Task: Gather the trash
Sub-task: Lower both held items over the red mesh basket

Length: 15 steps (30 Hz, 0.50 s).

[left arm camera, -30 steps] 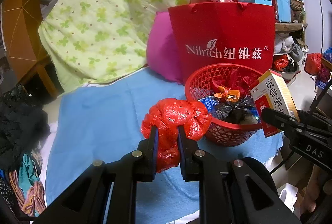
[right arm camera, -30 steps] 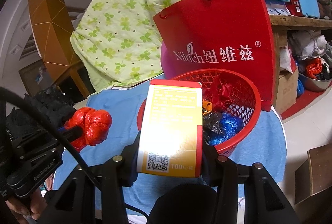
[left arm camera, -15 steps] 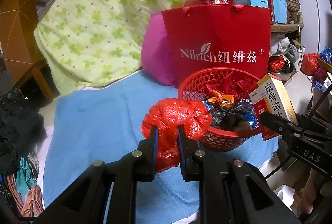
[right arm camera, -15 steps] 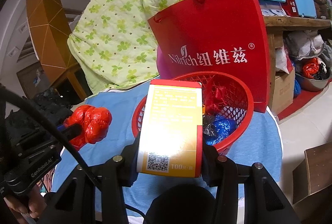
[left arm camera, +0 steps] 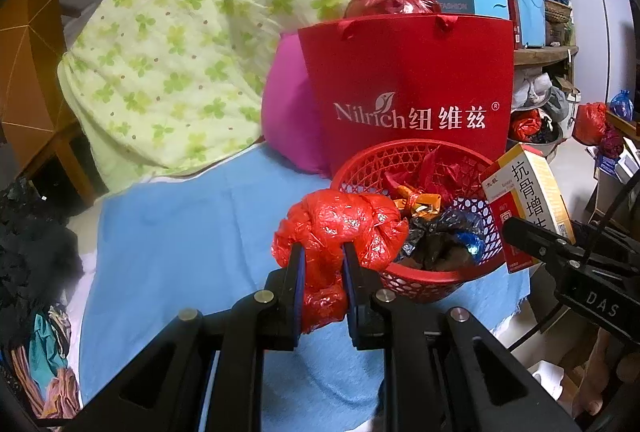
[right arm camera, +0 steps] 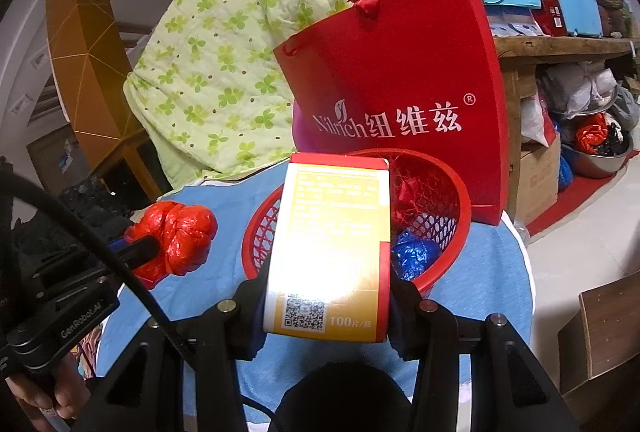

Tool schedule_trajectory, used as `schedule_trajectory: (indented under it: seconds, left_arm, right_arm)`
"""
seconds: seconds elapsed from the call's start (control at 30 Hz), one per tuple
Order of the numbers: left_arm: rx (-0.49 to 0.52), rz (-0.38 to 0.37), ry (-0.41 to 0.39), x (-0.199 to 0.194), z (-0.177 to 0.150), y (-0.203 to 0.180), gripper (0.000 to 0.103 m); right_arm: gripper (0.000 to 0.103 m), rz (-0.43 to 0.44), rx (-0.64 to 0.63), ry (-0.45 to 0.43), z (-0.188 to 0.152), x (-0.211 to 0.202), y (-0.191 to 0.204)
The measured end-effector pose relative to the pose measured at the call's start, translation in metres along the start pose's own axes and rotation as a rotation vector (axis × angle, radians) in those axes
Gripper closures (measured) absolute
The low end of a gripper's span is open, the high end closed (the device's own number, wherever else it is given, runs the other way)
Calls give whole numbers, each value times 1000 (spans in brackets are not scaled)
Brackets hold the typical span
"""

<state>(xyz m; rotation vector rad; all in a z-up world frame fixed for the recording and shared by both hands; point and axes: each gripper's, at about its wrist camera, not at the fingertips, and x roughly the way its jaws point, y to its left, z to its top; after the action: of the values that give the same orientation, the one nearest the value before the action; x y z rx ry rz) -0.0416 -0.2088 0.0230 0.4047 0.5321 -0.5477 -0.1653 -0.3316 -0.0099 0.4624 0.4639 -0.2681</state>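
The crumpled red bag is pinched in the left gripper just short of the red basket — ahead and rightward — while the upright medicine box, clamped in the right gripper, is held nearer, at the rim.

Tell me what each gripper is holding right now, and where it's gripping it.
The left gripper pinches the knotted red plastic bag at its narrow middle. The right gripper clamps the yellow box by its two side faces, near its lower end.
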Motion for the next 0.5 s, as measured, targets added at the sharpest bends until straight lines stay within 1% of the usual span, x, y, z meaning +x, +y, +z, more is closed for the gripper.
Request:
schedule_trajectory:
  seconds: [0.5]
  left_arm:
    - [10, -29, 2, 14, 13, -5, 84]
  right_arm:
    - [54, -20, -8, -28, 13, -1, -9]
